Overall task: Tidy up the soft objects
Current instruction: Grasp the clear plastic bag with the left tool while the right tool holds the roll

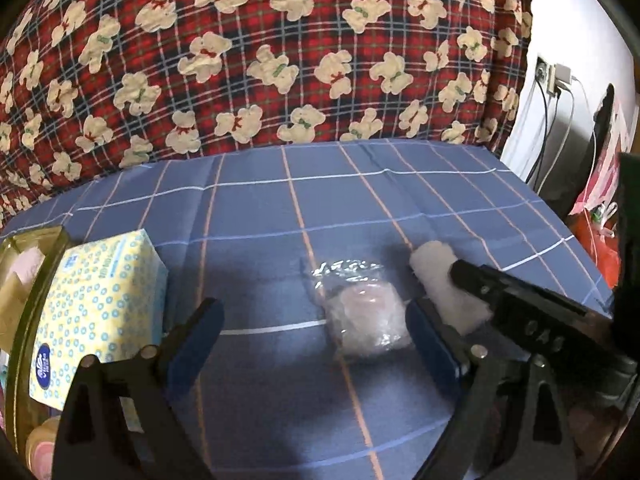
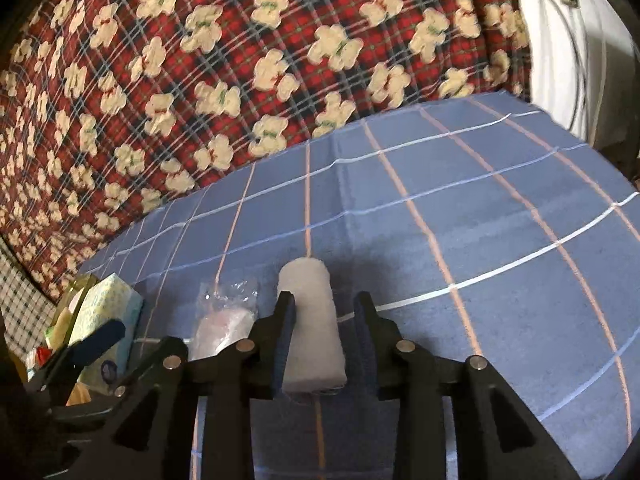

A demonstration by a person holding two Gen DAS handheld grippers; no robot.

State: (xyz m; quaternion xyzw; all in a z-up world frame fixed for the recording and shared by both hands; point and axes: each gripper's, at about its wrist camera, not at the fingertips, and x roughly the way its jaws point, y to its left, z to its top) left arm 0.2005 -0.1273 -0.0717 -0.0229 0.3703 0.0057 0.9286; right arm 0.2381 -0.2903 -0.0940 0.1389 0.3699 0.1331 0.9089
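A white rolled cloth (image 2: 312, 320) lies on the blue checked sheet (image 2: 480, 240). My right gripper (image 2: 326, 300) is open, its jaws on either side of the roll; a gap shows on the right side. The roll also shows in the left wrist view (image 1: 440, 284), with the right gripper's finger (image 1: 520, 300) over it. A pink soft item in a clear plastic bag (image 1: 368, 316) lies just left of the roll, also in the right wrist view (image 2: 224, 320). My left gripper (image 1: 316, 312) is open, the bag near its right finger.
A yellow-and-blue tissue box (image 1: 96, 304) stands at the left beside a clear-rimmed container (image 1: 24, 280) holding several items. A red plaid bear-print quilt (image 1: 260, 52) rises behind the sheet. Cables and a wall socket (image 1: 552, 80) are at the right, past the sheet's edge.
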